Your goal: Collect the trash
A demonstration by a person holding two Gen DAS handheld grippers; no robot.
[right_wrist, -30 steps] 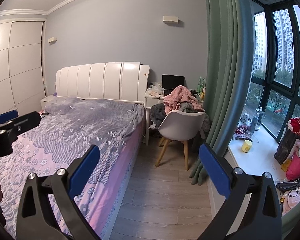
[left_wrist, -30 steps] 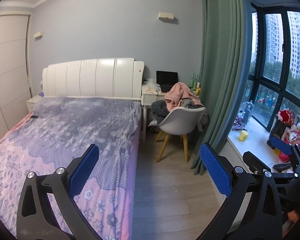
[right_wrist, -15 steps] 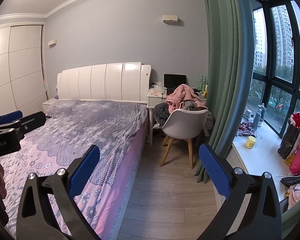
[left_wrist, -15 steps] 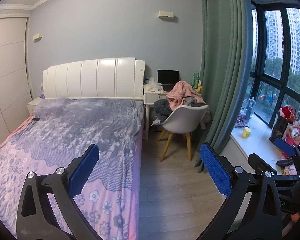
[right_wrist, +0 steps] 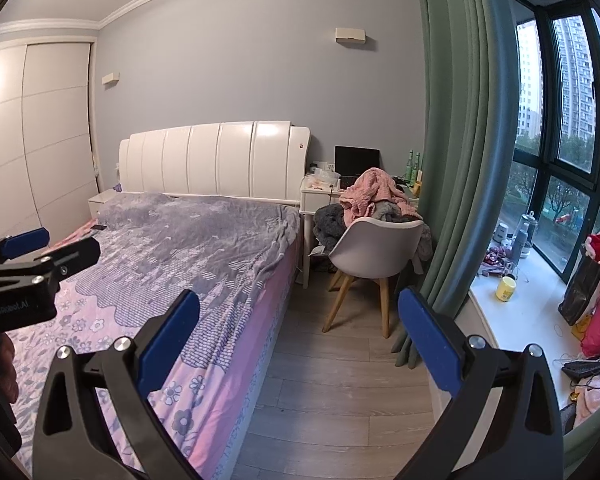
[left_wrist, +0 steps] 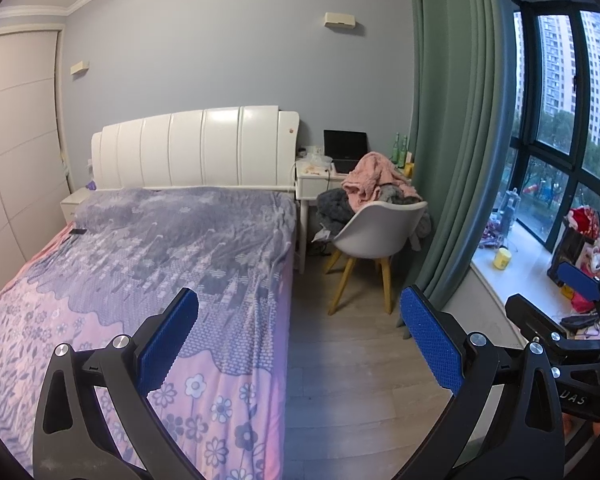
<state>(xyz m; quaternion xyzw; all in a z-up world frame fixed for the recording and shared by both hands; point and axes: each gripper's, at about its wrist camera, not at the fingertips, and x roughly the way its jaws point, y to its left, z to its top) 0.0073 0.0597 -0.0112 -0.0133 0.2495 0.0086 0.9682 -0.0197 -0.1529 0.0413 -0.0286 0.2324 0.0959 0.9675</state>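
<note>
My left gripper [left_wrist: 298, 334] is open and empty, held in the air over the foot of the bed. My right gripper [right_wrist: 298, 334] is open and empty, over the floor beside the bed. Each gripper shows at the edge of the other's view, the right one [left_wrist: 552, 304] at the right and the left one [right_wrist: 40, 252] at the left. A white desk [right_wrist: 320, 196] by the headboard carries a clear plastic bag [right_wrist: 322, 178], a laptop [right_wrist: 356, 164] and two green bottles [right_wrist: 413, 166]. No piece of trash is clear from this distance.
A bed with a purple floral blanket [left_wrist: 160, 260] fills the left. A white chair [right_wrist: 376, 256] piled with clothes stands before the desk. A green curtain [right_wrist: 460, 160] hangs at right. The window sill [right_wrist: 532, 316] holds a yellow jar [right_wrist: 505, 289], bottles and bags. Wood floor [right_wrist: 332, 380] runs between bed and sill.
Both grippers have moved forward into the room and slightly to the right; the bed, chair and desk look closer. Both stay open.
</note>
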